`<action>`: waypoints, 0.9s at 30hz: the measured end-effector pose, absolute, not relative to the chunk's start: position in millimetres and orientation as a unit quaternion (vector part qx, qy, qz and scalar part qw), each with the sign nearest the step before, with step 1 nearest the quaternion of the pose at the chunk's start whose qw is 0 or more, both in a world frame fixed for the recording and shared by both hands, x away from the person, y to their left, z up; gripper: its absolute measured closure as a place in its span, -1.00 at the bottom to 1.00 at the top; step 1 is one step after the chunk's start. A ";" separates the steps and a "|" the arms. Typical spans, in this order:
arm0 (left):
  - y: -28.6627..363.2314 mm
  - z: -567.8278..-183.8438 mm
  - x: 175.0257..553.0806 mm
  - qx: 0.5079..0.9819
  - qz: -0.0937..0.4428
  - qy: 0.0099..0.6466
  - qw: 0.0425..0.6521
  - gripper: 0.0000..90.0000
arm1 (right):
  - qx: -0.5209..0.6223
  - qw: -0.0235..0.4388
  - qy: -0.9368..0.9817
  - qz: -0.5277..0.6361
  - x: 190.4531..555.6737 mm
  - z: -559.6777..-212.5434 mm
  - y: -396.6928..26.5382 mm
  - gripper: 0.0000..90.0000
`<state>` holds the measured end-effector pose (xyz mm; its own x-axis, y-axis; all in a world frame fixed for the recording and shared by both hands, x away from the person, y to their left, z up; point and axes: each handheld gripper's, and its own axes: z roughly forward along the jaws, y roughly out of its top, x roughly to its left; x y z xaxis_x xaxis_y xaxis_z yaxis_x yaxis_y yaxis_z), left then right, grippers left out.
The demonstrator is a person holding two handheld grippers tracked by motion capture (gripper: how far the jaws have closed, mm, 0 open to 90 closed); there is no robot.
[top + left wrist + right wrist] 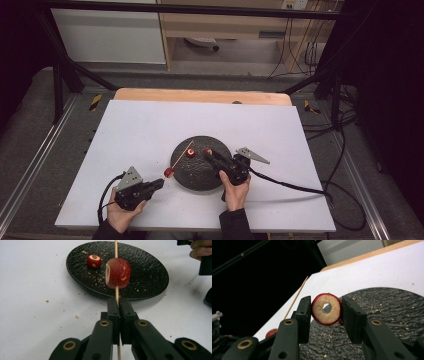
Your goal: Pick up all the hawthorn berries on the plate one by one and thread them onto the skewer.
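Skewering station — both grippers loaded.
Left gripper (117, 306) clenches skewer (116, 248) carrying one fruit piece (118, 273); right gripper (325, 316) grasps cored ring (326, 309) over plate's (392, 305) 9 o'clock edge.

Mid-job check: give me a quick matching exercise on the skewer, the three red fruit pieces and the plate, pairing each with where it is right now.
Things:
1. wooden skewer
2. cored red piece
3. threaded red piece
4. small red piece

States:
A. lying on the black plate
B. clamped in the left gripper
C. pierced by the skewer, held up in front of the plate
D. between the right gripper's jaws, hole facing the camera

Pairs: 1-B, 2-D, 3-C, 4-A
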<state>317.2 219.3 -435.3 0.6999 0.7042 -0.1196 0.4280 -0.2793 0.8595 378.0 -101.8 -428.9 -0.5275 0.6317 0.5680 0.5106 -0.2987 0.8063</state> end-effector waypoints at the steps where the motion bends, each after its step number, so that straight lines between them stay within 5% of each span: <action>1: 218.3 -435.2 316.9 0.786 0.145 0.360 0.481 0.96 | 0.483 0.050 0.587 0.648 378.4 -428.5 -102.0 0.37; 27: 182.0 -426.1 313.5 0.775 0.151 0.350 0.505 0.96 | 0.490 0.059 0.487 0.721 400.8 -403.2 -112.9 0.37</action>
<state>313.5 182.0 -426.1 0.7100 0.6940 -0.1194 0.3896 -0.2459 0.8875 400.8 -112.9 -403.2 -0.5129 0.5621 0.6488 0.3926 -0.5185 0.7596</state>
